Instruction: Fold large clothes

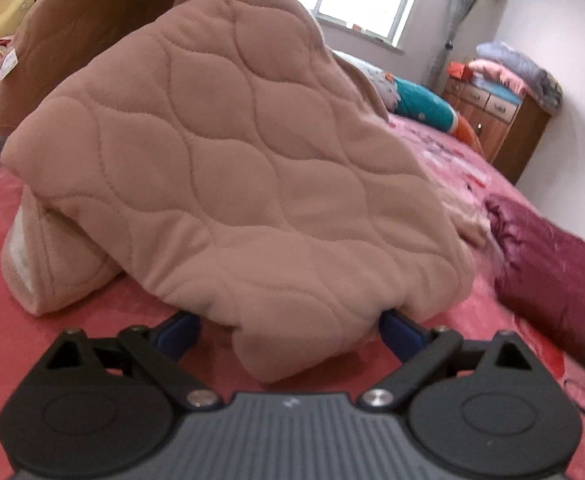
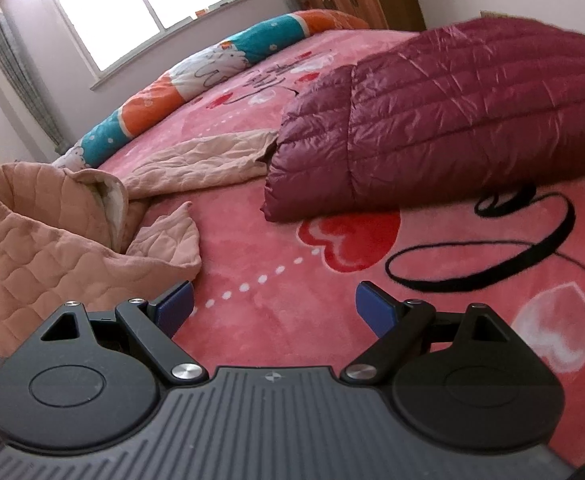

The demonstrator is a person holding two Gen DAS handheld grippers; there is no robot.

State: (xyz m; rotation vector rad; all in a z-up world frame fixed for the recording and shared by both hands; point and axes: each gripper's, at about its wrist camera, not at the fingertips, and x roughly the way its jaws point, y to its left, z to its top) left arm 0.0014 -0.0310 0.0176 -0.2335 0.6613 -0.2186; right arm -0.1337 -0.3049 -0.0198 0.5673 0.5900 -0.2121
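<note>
A large tan quilted garment (image 1: 220,168) lies heaped on the pink bed and fills the left wrist view. Its lower edge droops between the wide-apart blue pads of my left gripper (image 1: 288,332), which is open and not clamped on it. In the right wrist view the same garment (image 2: 52,240) lies at the left, with a flat part stretching back across the bed. My right gripper (image 2: 272,308) is open and empty, low over the pink bedspread (image 2: 276,264), to the right of the garment.
A folded maroon down jacket (image 2: 444,120) lies on the bed at the right; it also shows in the left wrist view (image 1: 552,264). A long teal, orange and white bolster (image 2: 196,80) lies along the far side. A wooden cabinet (image 1: 500,120) stands by the wall under the window.
</note>
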